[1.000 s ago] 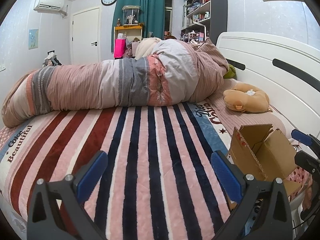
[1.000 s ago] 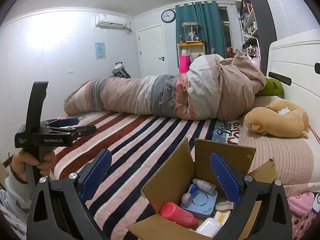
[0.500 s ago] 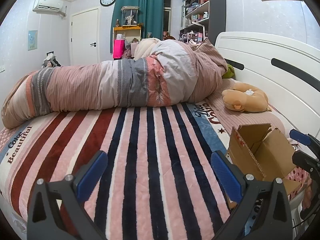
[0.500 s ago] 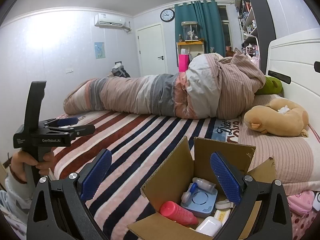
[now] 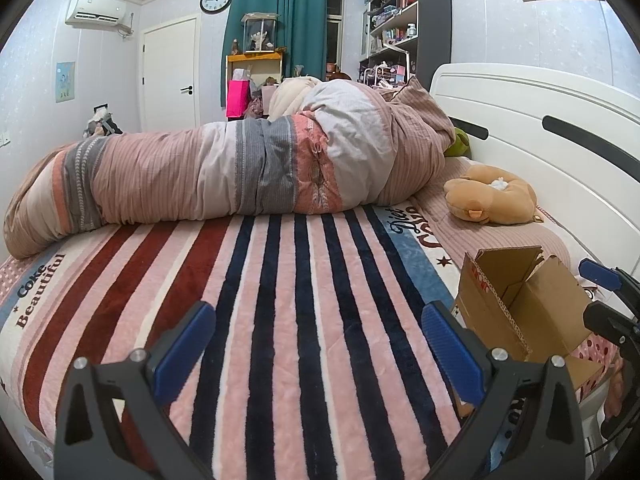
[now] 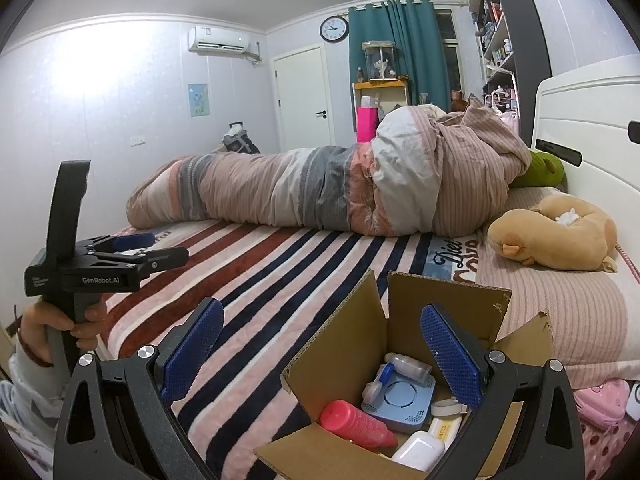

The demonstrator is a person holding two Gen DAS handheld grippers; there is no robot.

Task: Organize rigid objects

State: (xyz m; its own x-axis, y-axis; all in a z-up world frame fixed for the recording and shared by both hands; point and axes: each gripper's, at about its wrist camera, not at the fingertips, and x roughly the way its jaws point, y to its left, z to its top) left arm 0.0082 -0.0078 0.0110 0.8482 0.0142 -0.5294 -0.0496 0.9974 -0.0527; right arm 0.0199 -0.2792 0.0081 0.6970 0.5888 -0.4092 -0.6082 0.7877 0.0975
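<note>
An open cardboard box (image 6: 348, 356) sits at the near right edge of the bed; it also shows in the left wrist view (image 5: 516, 300). Inside lie a pink bottle (image 6: 356, 422), a blue square device (image 6: 400, 402), a small clear bottle (image 6: 408, 364), a white case (image 6: 418, 450) and a yellow-labelled item (image 6: 444, 428). My right gripper (image 6: 320, 354) is open and empty, just above the box's near side. My left gripper (image 5: 318, 354) is open and empty over the striped blanket (image 5: 288, 300), left of the box; it shows in the right wrist view (image 6: 132, 242).
A rolled duvet (image 5: 240, 172) lies across the far side of the bed. A tan plush pillow (image 5: 492, 200) rests by the white headboard (image 5: 540, 140). A green plush (image 6: 542, 168) sits behind the duvet. Pink items (image 6: 604, 400) lie right of the box.
Both grippers have drifted only slightly; the views shift a little. Nothing was taken hold of or let go.
</note>
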